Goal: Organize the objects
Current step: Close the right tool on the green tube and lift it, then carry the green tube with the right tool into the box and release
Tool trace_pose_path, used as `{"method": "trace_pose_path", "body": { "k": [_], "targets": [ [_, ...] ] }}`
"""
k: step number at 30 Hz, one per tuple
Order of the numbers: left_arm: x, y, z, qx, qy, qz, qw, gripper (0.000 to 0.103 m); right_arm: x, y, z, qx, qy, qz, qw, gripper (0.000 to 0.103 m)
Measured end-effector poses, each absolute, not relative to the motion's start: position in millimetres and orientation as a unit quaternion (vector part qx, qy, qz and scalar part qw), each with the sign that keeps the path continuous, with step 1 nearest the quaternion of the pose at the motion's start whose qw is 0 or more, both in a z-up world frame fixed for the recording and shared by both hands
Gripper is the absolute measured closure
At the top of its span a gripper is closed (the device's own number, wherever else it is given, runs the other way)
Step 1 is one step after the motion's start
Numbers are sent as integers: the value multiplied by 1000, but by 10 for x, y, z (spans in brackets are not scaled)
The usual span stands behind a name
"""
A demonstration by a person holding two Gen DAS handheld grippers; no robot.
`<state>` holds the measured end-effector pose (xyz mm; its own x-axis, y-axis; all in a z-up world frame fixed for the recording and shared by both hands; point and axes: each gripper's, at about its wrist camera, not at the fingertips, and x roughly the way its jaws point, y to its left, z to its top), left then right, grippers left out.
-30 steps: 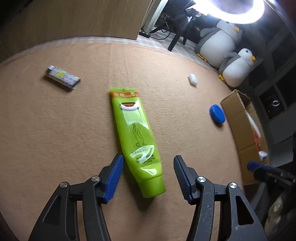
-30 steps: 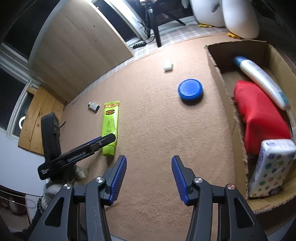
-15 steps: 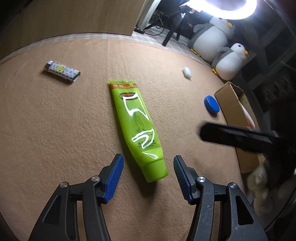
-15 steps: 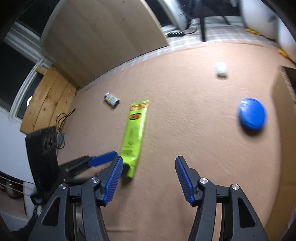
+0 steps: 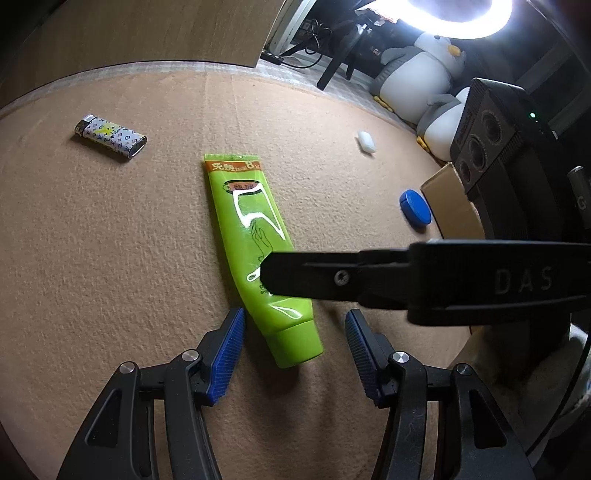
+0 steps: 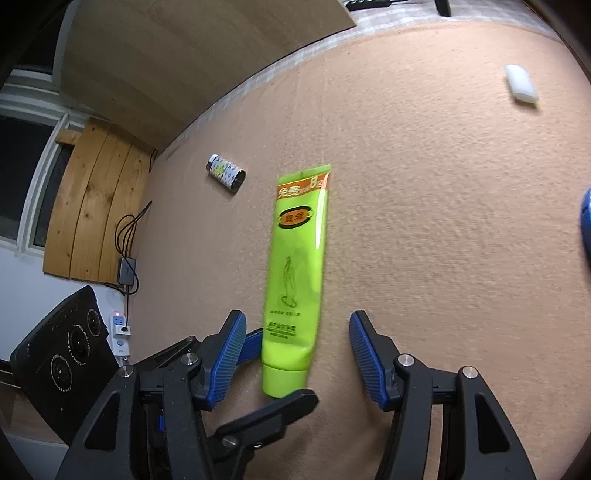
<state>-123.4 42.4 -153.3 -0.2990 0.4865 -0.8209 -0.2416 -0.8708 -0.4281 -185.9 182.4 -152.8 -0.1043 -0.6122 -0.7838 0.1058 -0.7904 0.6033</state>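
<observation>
Since a second ago the right tongs (image 6: 294, 354) have swung away from the open cardboard box (image 5: 452, 206) and across the tan felt-covered desk (image 5: 110, 258), and now they hover over the lime-green plastic tube (image 6: 295, 266) with the orange band at its crimped end. Seen from the left wrist camera, one black finger of the right tongs reaches in from the right and crosses above the lower half of the tube, hiding part of it. The left tongs (image 5: 293, 350) have barely shifted and sit low near the tube's capped end.

Both pairs straddle the same tube. The left tongs stand moderately wide, their blue ribbed pads (image 5: 227, 354) on either side of the cap with a gap on each side; nothing is gripped. The right tongs are closing, the tube's cap end lying between their blue pads (image 6: 364, 358) but not touching either one.

The tube lies flat on the desk, cap toward the tongs, crimped end pointing away. Off to its far left lies a small patterned white lighter (image 5: 110, 138) with a metal top, well apart from it. A little white oblong object (image 5: 366, 141) rests farther back on the right, and a round blue lid (image 5: 415, 211) lies just beside the near corner of the cardboard box. Two grey-and-white plush penguins (image 5: 424, 77) sit beyond the desk's far edge under a bright ring light (image 5: 458, 18).
</observation>
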Motion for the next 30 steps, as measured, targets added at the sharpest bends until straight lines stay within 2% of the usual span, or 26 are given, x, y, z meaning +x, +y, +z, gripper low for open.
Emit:
{"method": "trace_pose_path", "body": {
  "k": [6, 9, 13, 22, 30],
  "targets": [
    [-1228, 446, -1546, -542, -112, 801, 226, 53, -1820, 1789, -1563, 627, -208, -707, 253, 67],
    [-1242, 441, -1551, -541, -118, 803, 220, 58, -1808, 1792, -1572, 627, -211, -707, 249, 69],
    [-1267, 450, -1547, -539, -126, 804, 217, 58, -1782, 1842, -1586, 625, -230, -704, 246, 76],
    [-1223, 582, -1374, -524, -119, 813, 223, 59, -1749, 1977, -1486, 607, -251, -715, 240, 78],
    [-1205, 960, -1072, -503, -100, 821, 250, 59, -1645, 2302, -1180, 580, -259, -737, 233, 78]
  ]
}}
